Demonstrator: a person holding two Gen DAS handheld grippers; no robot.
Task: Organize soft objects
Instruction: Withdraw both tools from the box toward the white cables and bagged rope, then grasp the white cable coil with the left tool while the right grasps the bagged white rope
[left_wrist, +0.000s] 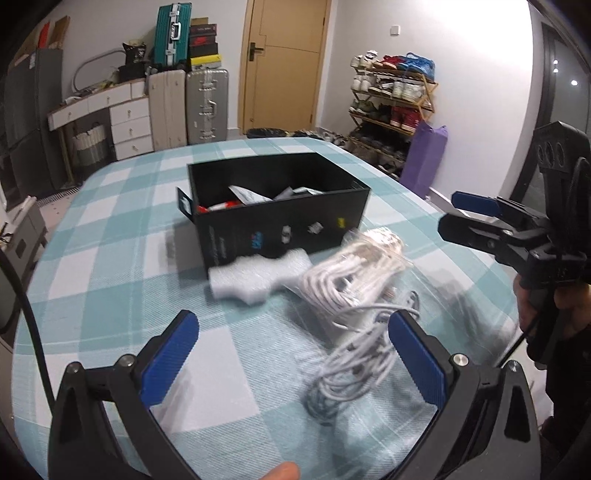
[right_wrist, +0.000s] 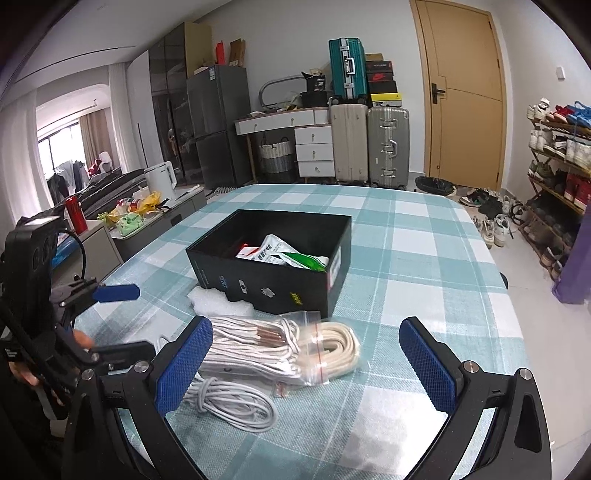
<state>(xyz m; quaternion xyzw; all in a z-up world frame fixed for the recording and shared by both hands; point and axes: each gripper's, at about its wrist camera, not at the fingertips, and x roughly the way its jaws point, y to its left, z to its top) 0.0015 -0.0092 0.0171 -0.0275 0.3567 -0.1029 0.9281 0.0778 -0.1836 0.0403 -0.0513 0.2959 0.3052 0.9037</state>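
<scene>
- Left gripper (left_wrist: 291, 354) is held low over the table, fingers spread wide, nothing pinched; a loose white cable (left_wrist: 354, 365) is seen between them, blurred.
- Right gripper (right_wrist: 306, 362) is also spread wide and holds nothing; its left pad (right_wrist: 184, 365) is seen over the edge of the cable pile.
- A loose white cable coil (right_wrist: 232, 402) is laid on the checked tablecloth (right_wrist: 424, 236), nearest the right gripper.
- Just beyond, bagged cords (right_wrist: 280, 347) are piled in clear zip bags, touching the coil.
- A white foam piece (left_wrist: 258, 277) is placed against the front of the box.
- A black box (right_wrist: 273, 262) is set open at mid-table, with packets (right_wrist: 291, 254) inside.
- Suitcases (right_wrist: 369, 144) and a door (right_wrist: 465, 92) are seen far behind.
</scene>
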